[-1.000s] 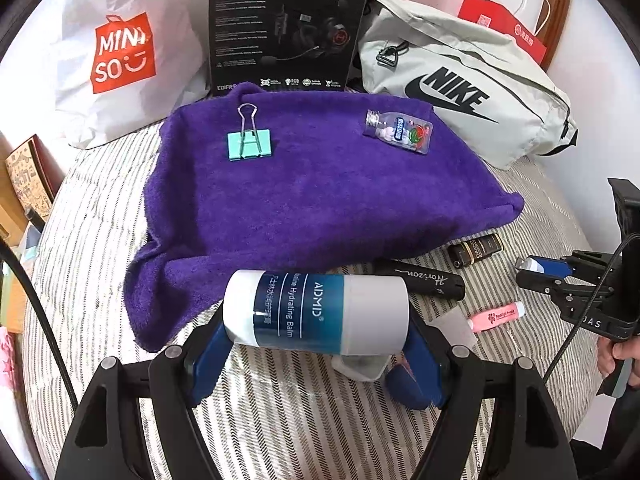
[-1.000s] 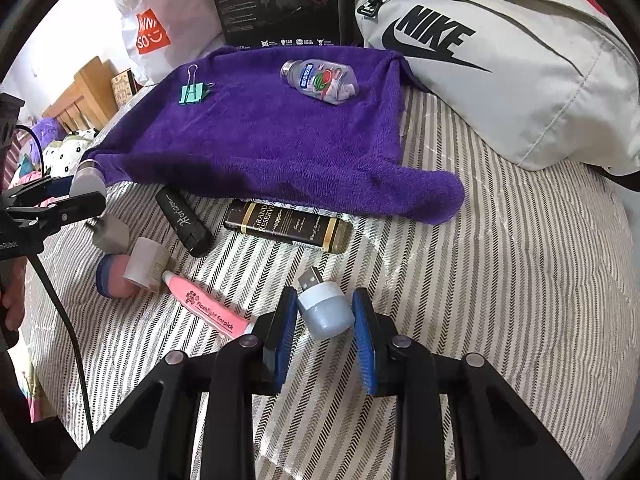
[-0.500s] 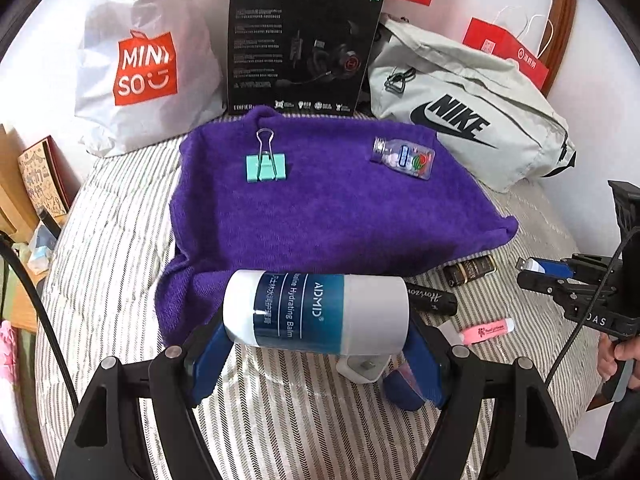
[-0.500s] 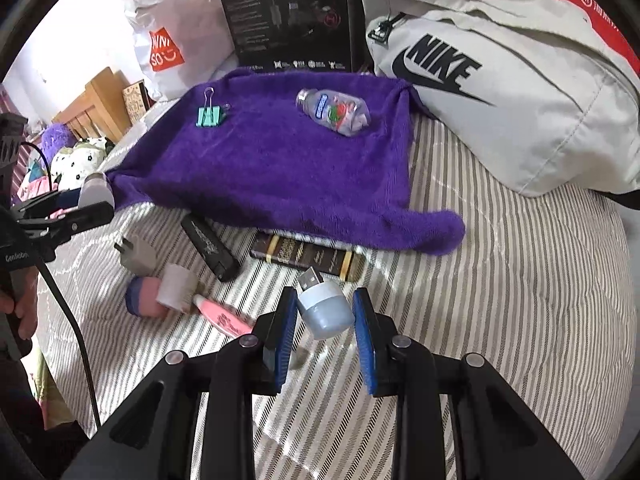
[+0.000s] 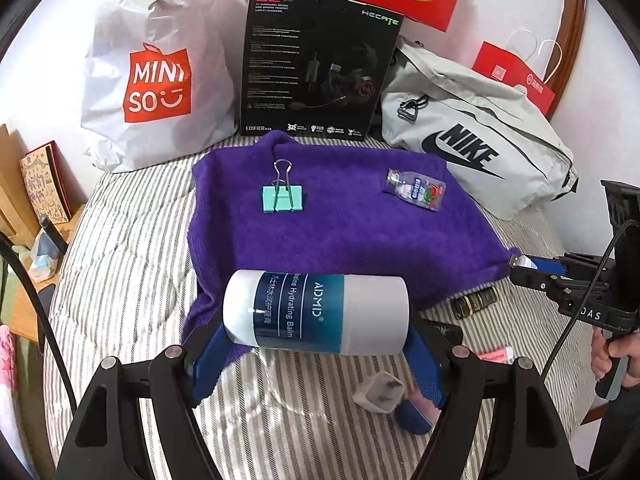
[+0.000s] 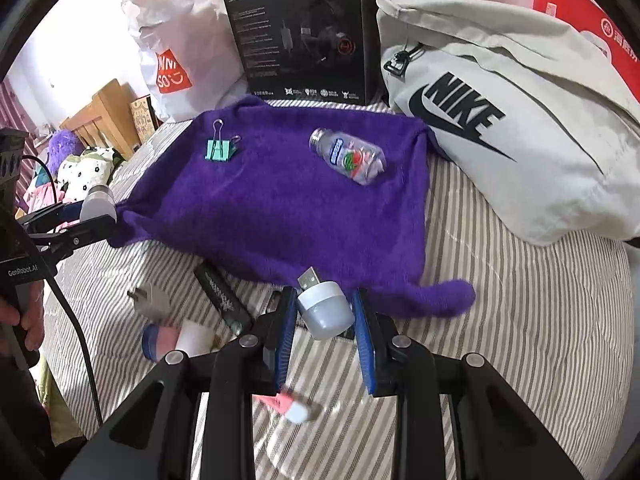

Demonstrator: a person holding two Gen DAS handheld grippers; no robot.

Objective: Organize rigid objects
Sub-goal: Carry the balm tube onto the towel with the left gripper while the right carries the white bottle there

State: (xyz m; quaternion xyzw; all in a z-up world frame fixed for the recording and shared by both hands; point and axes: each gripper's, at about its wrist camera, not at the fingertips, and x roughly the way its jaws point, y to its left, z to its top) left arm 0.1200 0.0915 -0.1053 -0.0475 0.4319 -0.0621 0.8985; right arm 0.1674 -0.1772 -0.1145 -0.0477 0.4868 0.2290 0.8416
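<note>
My left gripper (image 5: 316,340) is shut on a white and teal balm bottle (image 5: 316,312), held sideways above the near edge of the purple towel (image 5: 340,232). My right gripper (image 6: 326,320) is shut on a small white USB lamp (image 6: 326,308), its plug pointing up and away, over the towel's (image 6: 280,208) near edge. On the towel lie a teal binder clip (image 5: 282,198) and a small clear bottle (image 5: 416,190). The right gripper (image 5: 536,270) also shows at the right edge of the left wrist view.
On the striped bedding lie a white plug adapter (image 5: 378,394), a black case (image 6: 222,296), a pink marker (image 6: 286,404), a pink and blue tube (image 6: 168,340) and a dark bottle (image 5: 476,302). Behind the towel stand a white shopping bag (image 5: 156,68), a black headset box (image 5: 316,68) and a grey bag (image 5: 476,148).
Both grippers have risen with their loads and drawn back a little. The bedding and the loose things on it now lie farther below.
</note>
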